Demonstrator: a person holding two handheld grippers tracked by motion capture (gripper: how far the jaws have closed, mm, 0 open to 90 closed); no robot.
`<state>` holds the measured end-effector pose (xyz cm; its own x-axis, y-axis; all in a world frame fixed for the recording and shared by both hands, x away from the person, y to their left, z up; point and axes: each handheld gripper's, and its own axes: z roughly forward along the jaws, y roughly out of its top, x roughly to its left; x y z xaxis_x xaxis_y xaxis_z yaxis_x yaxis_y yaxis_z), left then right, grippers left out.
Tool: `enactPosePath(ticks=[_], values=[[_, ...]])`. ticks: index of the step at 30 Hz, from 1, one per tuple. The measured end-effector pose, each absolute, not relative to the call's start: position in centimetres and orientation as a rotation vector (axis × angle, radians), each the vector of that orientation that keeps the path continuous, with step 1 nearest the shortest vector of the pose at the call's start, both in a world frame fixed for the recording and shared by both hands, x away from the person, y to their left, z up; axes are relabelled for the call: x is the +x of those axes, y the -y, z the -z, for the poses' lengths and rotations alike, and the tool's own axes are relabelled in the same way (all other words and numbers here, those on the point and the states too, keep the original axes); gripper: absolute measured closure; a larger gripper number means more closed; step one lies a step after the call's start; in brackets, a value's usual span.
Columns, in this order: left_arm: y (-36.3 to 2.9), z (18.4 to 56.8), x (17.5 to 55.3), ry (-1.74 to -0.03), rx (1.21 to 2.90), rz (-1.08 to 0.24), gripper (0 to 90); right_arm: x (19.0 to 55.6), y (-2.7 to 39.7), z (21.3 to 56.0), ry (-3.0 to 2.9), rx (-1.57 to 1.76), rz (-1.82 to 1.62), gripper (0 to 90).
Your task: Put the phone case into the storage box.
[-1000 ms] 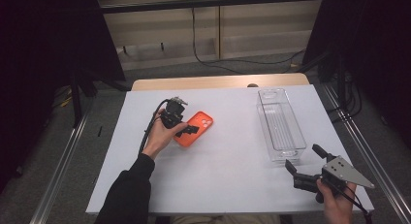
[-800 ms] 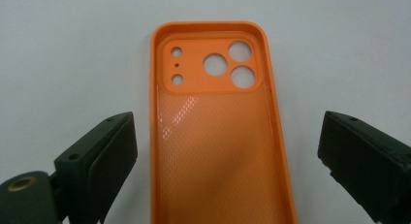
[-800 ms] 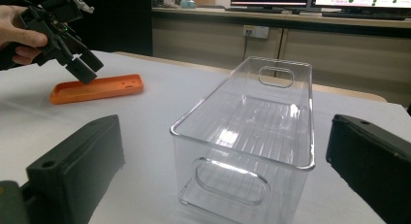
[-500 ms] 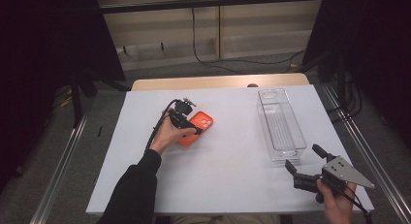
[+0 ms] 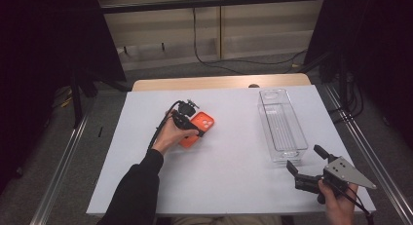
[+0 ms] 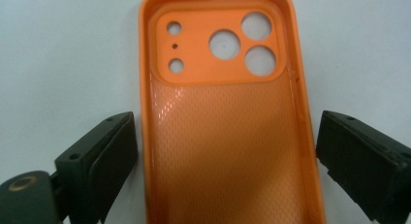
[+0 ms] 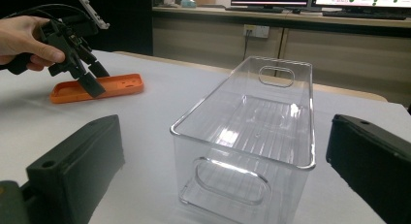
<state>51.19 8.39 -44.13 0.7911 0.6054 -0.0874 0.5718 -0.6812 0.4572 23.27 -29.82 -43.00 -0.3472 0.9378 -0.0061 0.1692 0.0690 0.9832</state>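
An orange phone case [image 5: 203, 123] lies hollow side up on the white table [image 5: 234, 186], left of centre. My left gripper [image 5: 193, 131] is held over its near end, and the case [image 6: 228, 136] lies between the two open jaws, one along each long edge. In the right gripper view the left gripper [image 7: 89, 81] tilts down onto the case [image 7: 116, 86]. My right gripper [image 5: 305, 158] is open near the front right edge with nothing in it. Its jaws [image 7: 228, 129] face the end of a clear plastic bin [image 7: 252, 136].
The clear bin [image 5: 280, 152] is empty and stands lengthwise on the table's right side. A wooden strip [image 5: 219, 83] runs along the far edge. Metal rails [image 5: 63, 157] flank the table. Cables lie on the floor behind.
My left gripper has moved right from beside the case to over its near end, jaws now either side of it. The right gripper has stayed put.
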Motion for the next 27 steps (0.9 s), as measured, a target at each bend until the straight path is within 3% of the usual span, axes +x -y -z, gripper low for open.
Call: enactPosePath(ticks=[9, 22, 27], values=[[-7.82, 44.41, 50.84, -0.855, 2.557, -0.142, 1.8, 23.25, 29.8, 42.99, -1.623, 1.125, -1.345, 0.0], [-7.65, 44.33, 50.64, -0.885, 2.553, -0.159, 7.3, 23.22, 29.73, 42.98, -1.631, 1.125, -1.343, 0.0], [-7.8, 44.02, 50.67, -0.884, 2.556, -0.147, 15.2, 23.26, 29.75, 43.01, -1.633, 1.123, -1.344, 0.0]])
